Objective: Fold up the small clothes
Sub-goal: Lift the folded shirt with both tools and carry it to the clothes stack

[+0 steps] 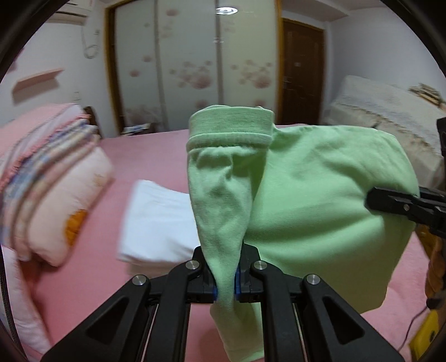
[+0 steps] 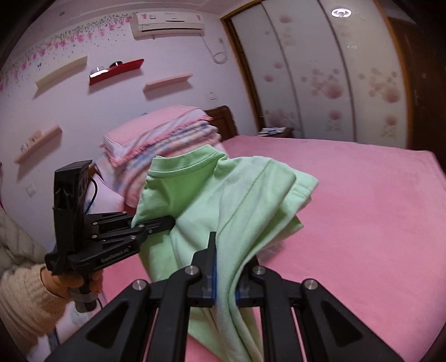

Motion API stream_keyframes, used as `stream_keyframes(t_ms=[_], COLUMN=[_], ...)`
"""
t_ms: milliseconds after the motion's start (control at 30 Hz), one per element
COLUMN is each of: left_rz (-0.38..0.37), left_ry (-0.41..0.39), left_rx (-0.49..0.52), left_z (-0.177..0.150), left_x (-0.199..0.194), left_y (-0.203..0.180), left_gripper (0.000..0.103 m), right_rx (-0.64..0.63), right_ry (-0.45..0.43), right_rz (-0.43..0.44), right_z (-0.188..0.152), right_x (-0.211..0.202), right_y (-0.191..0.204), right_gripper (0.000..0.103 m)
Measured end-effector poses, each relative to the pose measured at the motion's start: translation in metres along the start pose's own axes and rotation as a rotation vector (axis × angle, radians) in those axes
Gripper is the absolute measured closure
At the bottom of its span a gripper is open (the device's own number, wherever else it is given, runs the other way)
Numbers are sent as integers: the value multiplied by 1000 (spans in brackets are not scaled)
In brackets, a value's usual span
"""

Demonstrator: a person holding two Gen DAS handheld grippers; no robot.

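While both claws hold it above the pink bed (image 2: pixel 362 222), the green garment (image 1: pixel 320 195) hangs between them: the left gripper (image 1: pixel 226 281) clamps one bunched edge, the right gripper (image 2: pixel 225 284) pinches another fold.

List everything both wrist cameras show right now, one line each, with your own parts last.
Green garment: one, light green, lifted above the bed, pinched at two spots.
Bed sheet: one, pink, covers the bed.
White folded cloth: one, white, on the sheet behind the garment.
Folded blankets: one stack, pink with stripes, near the headboard.
Wardrobe: one, white floral sliding doors, far wall.
Air conditioner: one, white, high on the wall.
Wall shelves: several, pale, plus one red.
Left gripper: one, black, jaws shut on the garment.
Right gripper: one, black, jaws shut on the garment.
Hand: one, cream knit sleeve, holds the left gripper's handle.
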State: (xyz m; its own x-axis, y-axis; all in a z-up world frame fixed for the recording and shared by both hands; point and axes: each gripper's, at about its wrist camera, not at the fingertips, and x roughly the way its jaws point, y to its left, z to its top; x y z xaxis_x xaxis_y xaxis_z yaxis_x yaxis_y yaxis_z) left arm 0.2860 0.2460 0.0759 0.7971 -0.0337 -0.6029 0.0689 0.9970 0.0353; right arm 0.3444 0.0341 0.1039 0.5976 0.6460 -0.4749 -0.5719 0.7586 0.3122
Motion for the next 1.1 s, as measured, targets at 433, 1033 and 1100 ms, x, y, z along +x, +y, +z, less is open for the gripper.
stream_keyframes(t_ms=[433, 1033, 1100], left_rz=[250, 237, 249], left_ry=[46, 181, 187], left_rx=[59, 6, -73], left_z=[66, 39, 38], left_x=[120, 320, 318], left_y=[154, 168, 178], left_gripper=[97, 51, 27], right_rx=[161, 213, 191], right_ry=[-12, 81, 98], right_rz=[151, -62, -106], right_z=[69, 40, 36], right_x=[206, 335, 340], right_y=[11, -90, -92], right_gripper=[95, 93, 90])
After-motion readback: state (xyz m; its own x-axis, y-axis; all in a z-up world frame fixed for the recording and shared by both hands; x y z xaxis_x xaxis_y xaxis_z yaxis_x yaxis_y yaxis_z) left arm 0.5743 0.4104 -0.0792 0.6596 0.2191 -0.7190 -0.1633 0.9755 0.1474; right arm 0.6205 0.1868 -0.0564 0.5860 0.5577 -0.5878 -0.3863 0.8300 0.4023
